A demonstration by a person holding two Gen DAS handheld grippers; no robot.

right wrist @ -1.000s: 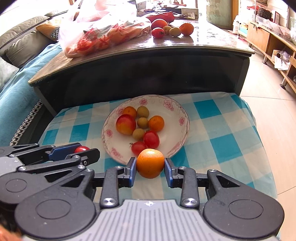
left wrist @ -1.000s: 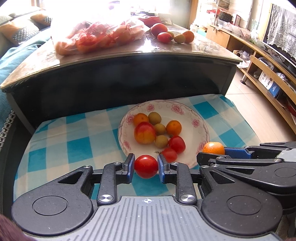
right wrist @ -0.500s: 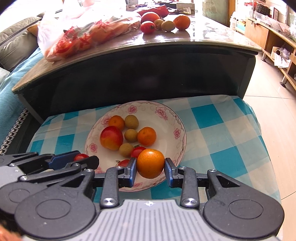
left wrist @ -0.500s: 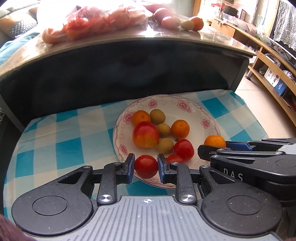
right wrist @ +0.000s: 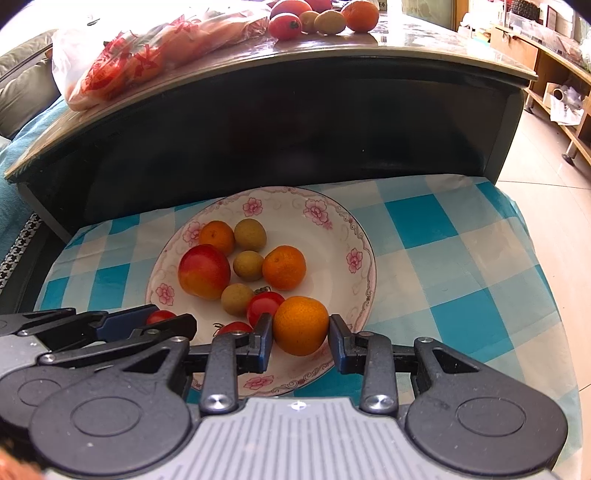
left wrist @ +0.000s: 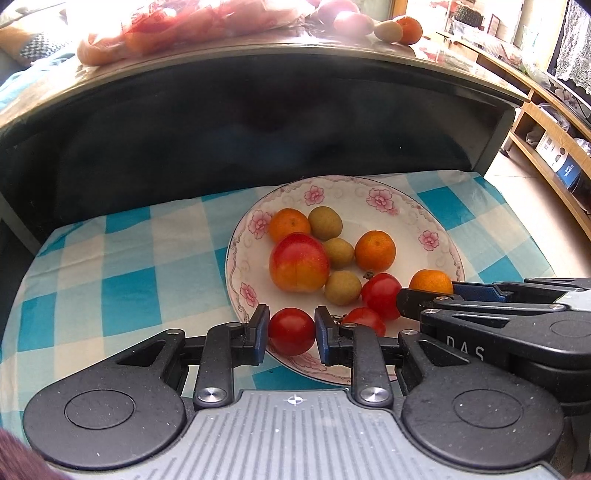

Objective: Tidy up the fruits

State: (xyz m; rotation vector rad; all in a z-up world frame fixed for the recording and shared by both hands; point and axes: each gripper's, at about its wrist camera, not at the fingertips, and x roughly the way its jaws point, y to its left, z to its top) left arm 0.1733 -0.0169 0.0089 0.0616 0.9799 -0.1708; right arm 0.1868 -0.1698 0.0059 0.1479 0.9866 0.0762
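- Carrying two fruits to the plate: the left gripper has its fingers clenched on a tomato, the right gripper has its fingers clenched on an orange.
- Position: both fruits hang over the near rim of the plate, side by side; the plate sits on a checked cloth below a dark surface.
- Plate contents: a peach, two oranges, three small green-brown fruits and two tomatoes, crowded left of centre and toward the near edge.
- Remaining stock: loose fruit and a bag rest on the upper surface; judged, the task is partway done.
- Recommended for the step in hand: lower each fruit until it touches the plate before releasing, since round fruit will roll.
- Set the orange in the bare patch at the right of the plate.
- Move the tomato further inward first; it sits just above the rim and may roll off onto the cloth.
- Release one at a time, as the two grippers are close together.
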